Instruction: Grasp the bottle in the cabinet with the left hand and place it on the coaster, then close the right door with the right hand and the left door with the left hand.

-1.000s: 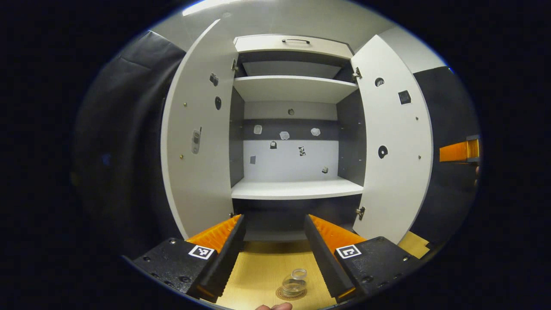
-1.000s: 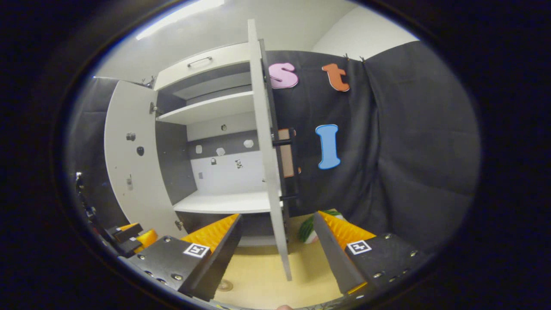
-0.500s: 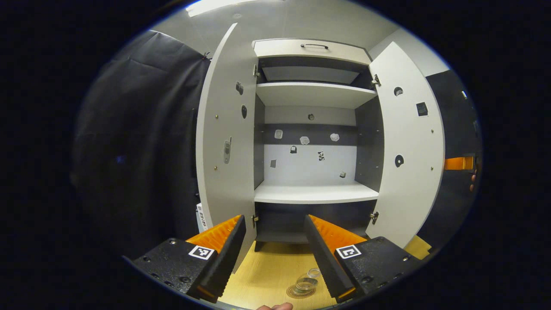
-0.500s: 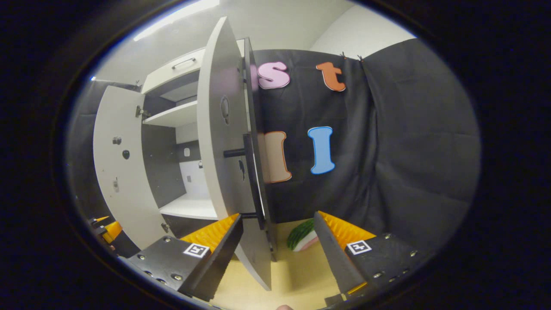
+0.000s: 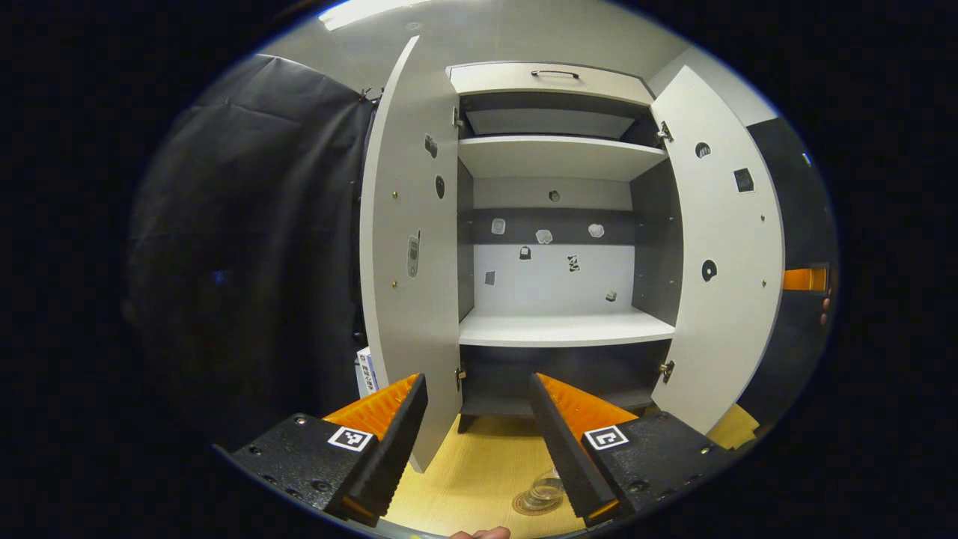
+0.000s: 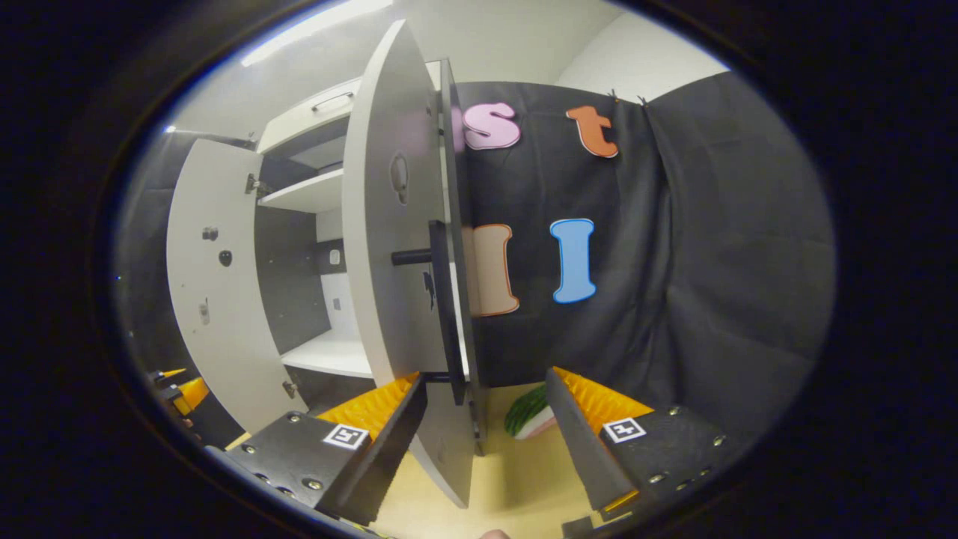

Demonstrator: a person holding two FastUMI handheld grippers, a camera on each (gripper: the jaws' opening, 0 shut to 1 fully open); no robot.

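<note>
Right door, centre frame, half open: right gripper, jaws spread and empty, should push its outer face steadily; bottle sits on coaster.

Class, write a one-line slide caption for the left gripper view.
Open left gripper faces the cabinet, both doors ajar, with the bottle standing on its coaster.

The cabinet looks like smooth matt white board, its inner side walls dark grey. Small metal hinges glint on the right door. The bottle is clear and glossy, like glass or plastic, on a matt round coaster. The surface is pale wood-grain with a slight sheen. The booth's wall is creased matt cloth.
</note>
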